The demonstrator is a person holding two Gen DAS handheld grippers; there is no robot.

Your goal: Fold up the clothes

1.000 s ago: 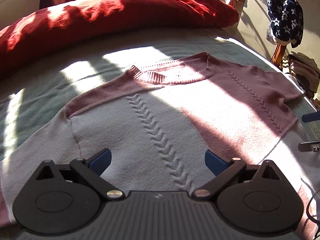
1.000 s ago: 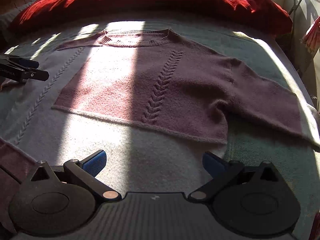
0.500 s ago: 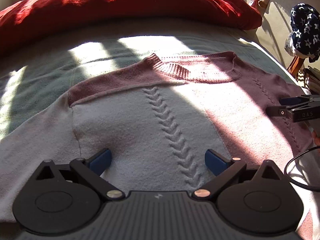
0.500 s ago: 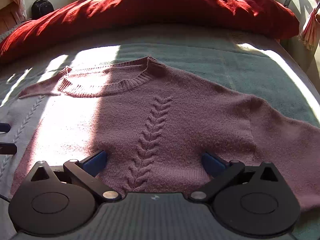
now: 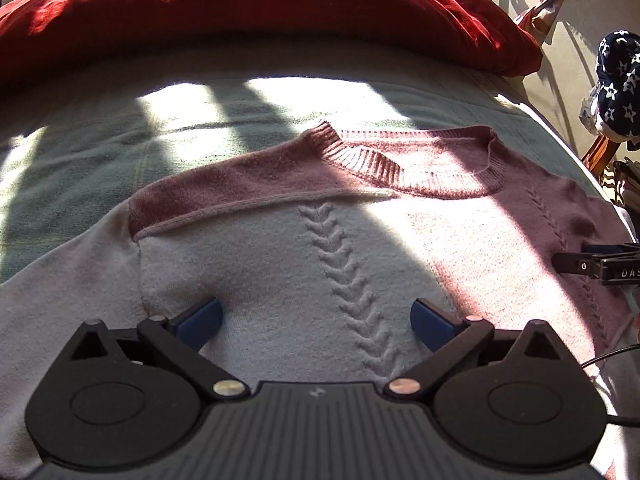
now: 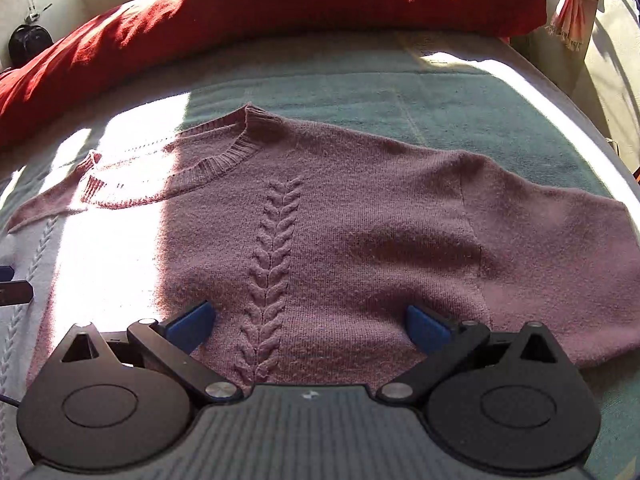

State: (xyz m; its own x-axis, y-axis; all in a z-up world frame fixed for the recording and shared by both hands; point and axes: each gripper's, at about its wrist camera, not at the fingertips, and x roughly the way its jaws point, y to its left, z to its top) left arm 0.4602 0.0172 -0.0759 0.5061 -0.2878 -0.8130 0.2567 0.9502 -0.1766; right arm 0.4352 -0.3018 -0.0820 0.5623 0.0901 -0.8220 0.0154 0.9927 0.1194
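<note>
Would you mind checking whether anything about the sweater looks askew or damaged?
No damage shows. The sweater is already folded hem-up over its chest, and that fold edge runs slightly slanted below the collar.

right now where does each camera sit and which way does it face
Left wrist: on the left gripper, over the sweater's left half, facing the red pillow; right gripper's tips at right edge.
Right wrist: on the right gripper, over the right half, facing likewise.
Shared: sweater, collar, pillow.
</note>
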